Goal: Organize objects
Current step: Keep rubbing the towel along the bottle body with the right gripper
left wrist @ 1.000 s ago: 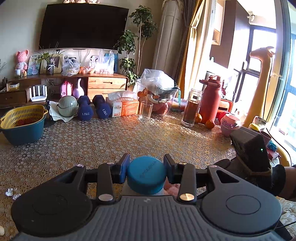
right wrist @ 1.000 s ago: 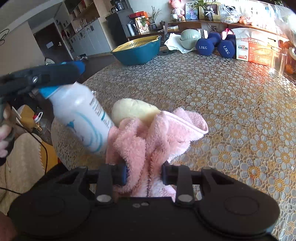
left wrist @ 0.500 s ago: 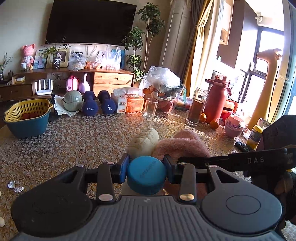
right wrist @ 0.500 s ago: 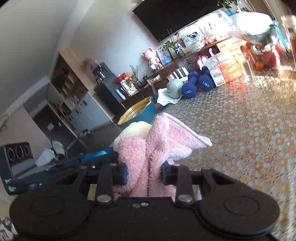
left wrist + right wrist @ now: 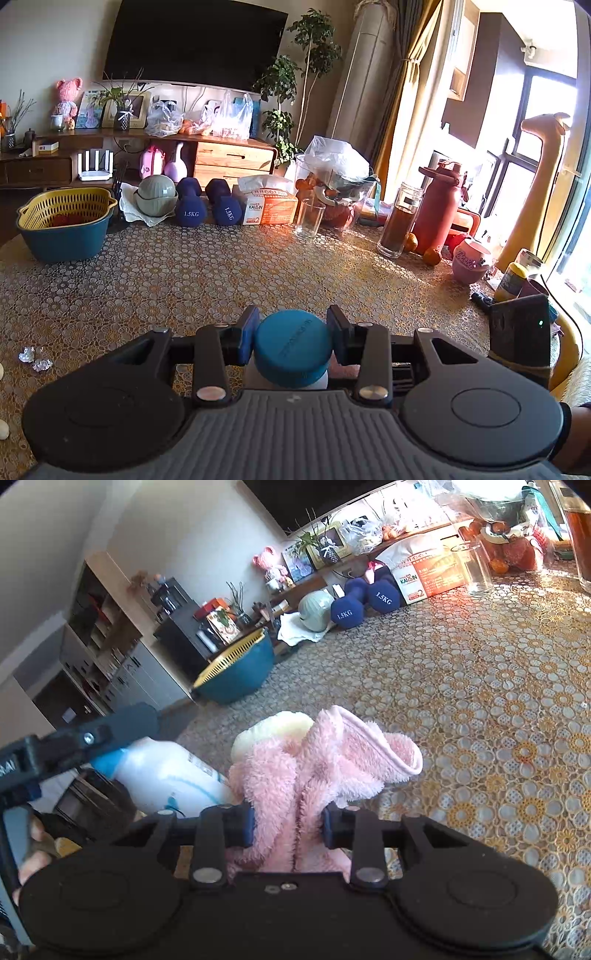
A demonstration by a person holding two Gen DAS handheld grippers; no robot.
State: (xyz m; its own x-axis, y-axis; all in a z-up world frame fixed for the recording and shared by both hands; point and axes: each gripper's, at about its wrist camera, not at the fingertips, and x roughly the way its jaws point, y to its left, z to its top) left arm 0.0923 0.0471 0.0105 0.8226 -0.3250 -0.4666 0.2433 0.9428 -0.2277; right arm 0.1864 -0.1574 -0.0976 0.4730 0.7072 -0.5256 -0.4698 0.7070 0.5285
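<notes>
My left gripper (image 5: 291, 334) is shut on the blue cap (image 5: 291, 349) of a white bottle and holds it above the table's near edge. The white bottle (image 5: 166, 775) also shows in the right wrist view, tilted, with the left gripper's finger (image 5: 110, 727) across its top. My right gripper (image 5: 287, 821) is shut on a fluffy pink towel (image 5: 314, 764), which is bunched and wrapped around a pale yellow lump (image 5: 269, 731). The bundle is held right beside the bottle, above the patterned tablecloth (image 5: 498, 709).
At the table's far side stand a blue basket with a yellow strainer (image 5: 64, 225), a green bowl (image 5: 155, 195), two blue dumbbells (image 5: 207, 206), an orange box (image 5: 269, 208), a glass (image 5: 309, 219), a dark jar (image 5: 400, 225) and a red flask (image 5: 439, 206). Foil scraps (image 5: 33, 358) lie at the left.
The right gripper with the towel bundle has dropped from in front of the left camera to low at the right. The bottle is again beside the towel in the right wrist view.
</notes>
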